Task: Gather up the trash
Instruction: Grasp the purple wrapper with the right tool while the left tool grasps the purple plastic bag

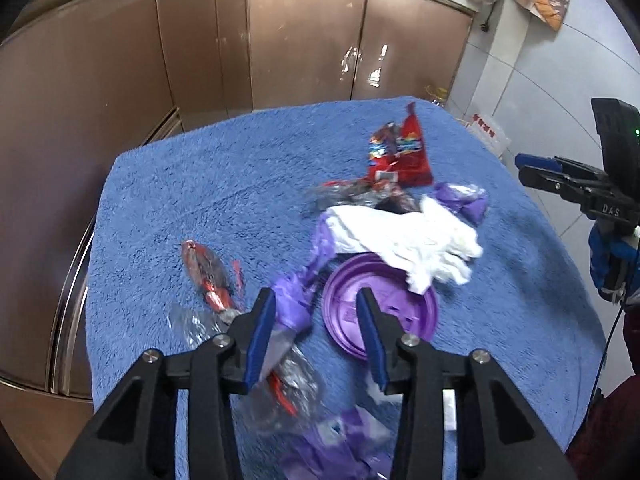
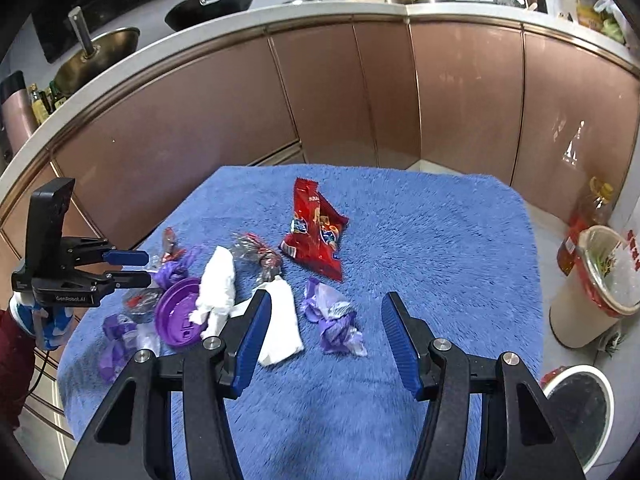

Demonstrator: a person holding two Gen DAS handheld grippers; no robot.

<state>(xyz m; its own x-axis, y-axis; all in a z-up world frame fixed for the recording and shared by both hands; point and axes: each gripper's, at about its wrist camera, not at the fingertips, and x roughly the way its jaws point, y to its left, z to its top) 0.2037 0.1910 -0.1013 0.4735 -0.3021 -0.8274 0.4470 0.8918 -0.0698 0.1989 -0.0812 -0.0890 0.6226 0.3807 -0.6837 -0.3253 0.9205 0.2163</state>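
Trash lies on a blue towel (image 2: 420, 240): a red snack bag (image 2: 316, 232), white tissues (image 2: 218, 284), a purple lid (image 2: 176, 312), purple wrappers (image 2: 334, 320) and clear and red wrappers (image 2: 260, 254). My left gripper (image 1: 316, 302) is open above the purple lid (image 1: 384, 312) and a purple wrapper (image 1: 292, 300); it also shows in the right wrist view (image 2: 138, 268). My right gripper (image 2: 326, 306) is open and empty, just above the crumpled purple wrapper. It shows at the right edge of the left wrist view (image 1: 524, 168).
Brown cabinet doors (image 2: 340, 96) stand behind the table. A lined bin (image 2: 592, 284) and a white-rimmed bin (image 2: 580, 412) stand on the floor at the right. An oil bottle (image 2: 588, 220) stands near them.
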